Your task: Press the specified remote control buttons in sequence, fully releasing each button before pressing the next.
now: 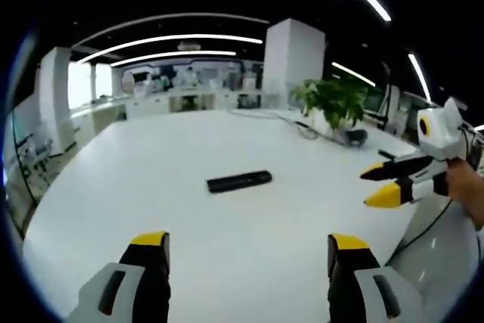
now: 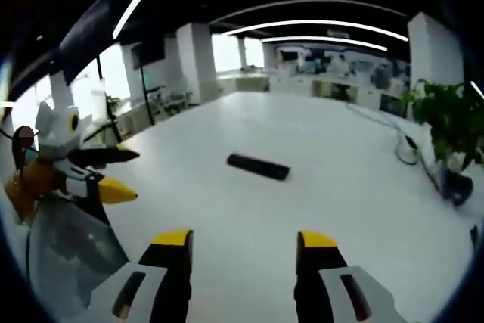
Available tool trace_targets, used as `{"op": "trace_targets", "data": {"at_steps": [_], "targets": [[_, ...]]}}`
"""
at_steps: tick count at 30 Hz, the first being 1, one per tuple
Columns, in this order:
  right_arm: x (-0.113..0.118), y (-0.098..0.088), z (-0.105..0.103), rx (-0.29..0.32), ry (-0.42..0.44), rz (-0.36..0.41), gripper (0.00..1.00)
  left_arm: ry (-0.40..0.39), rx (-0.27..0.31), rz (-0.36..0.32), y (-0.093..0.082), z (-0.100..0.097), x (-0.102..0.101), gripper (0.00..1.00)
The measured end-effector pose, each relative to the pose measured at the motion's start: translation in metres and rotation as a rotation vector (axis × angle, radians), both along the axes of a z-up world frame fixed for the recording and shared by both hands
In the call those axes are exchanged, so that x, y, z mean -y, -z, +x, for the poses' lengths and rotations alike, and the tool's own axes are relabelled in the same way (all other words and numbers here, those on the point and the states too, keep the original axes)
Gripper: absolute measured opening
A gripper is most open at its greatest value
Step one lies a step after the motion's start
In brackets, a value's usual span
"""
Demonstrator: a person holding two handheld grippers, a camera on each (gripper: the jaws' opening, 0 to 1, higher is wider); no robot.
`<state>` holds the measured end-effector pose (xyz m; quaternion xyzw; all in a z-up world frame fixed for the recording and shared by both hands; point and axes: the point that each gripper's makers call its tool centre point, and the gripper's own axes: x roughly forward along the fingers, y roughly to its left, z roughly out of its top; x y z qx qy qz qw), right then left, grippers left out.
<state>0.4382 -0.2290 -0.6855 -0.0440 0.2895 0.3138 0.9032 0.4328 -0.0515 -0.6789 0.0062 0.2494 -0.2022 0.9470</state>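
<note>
Both my tongs hang above the white table [image 1: 151, 187] with jaws spread wide and nothing between them. My left gripper [image 1: 248, 251] shows its two yellow-tipped black jaws rising from the bottom of the left gripper view, well apart, over bare tabletop. My right gripper [image 2: 243, 251] looks the same in the right gripper view; seen from the left gripper view it comes in at the right edge with a hand [image 1: 469, 187] behind it, its jaws parted and pointing toward the middle of the table.

I see the remote control [image 1: 239, 181] lying flat on the table, a dark slim bar, alone, well ahead of both grippers and touched by neither. In the right gripper view the remote control [image 2: 259, 166] sits ahead and slightly left of centre.

I have open white surface all around the remote. The far right part of the table carries a potted plant [image 1: 333, 100] and a trailing cable [image 2: 404, 145], both well clear of the remote. The table's near curved edge runs along the left of the left gripper view.

Any markings on the remote are too small for me to read.
</note>
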Motion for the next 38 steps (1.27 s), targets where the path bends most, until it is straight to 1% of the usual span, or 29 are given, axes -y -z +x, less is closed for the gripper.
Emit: {"op": "trace_targets", "data": {"at_steps": [4, 10, 15, 18, 21, 24, 31, 34, 38], "targets": [[0.000, 0.004, -0.001, -0.012, -0.006, -0.005, 0.52, -0.004, -0.013, -0.005, 0.004, -0.001, -0.001, 0.88], [0.001, 0.002, 0.002, -0.014, 0.005, 0.008, 0.51, -0.007, -0.026, -0.018, 0.009, -0.002, 0.001, 0.88], [0.001, 0.011, -0.001, -0.025, 0.010, 0.003, 0.51, -0.005, -0.036, -0.037, 0.013, -0.004, 0.004, 0.88], [0.000, 0.015, -0.004, -0.046, 0.007, 0.008, 0.50, -0.011, -0.043, -0.047, 0.015, -0.004, 0.003, 0.87], [0.001, 0.013, -0.003, -0.035, 0.011, 0.010, 0.50, -0.015, -0.050, -0.058, 0.017, -0.005, 0.003, 0.87], [0.002, 0.012, -0.001, -0.028, 0.014, 0.008, 0.50, -0.009, -0.053, -0.066, 0.018, -0.006, 0.005, 0.87], [0.003, 0.013, 0.000, -0.025, 0.011, 0.002, 0.50, 0.023, -0.067, -0.060, 0.022, -0.008, 0.011, 0.87], [0.000, 0.013, -0.001, -0.026, 0.002, 0.003, 0.51, 0.029, -0.071, -0.066, 0.022, -0.009, 0.013, 0.87], [-0.004, 0.013, -0.002, -0.031, -0.010, 0.010, 0.55, 0.046, -0.067, -0.073, 0.021, -0.010, 0.017, 0.89]]}}
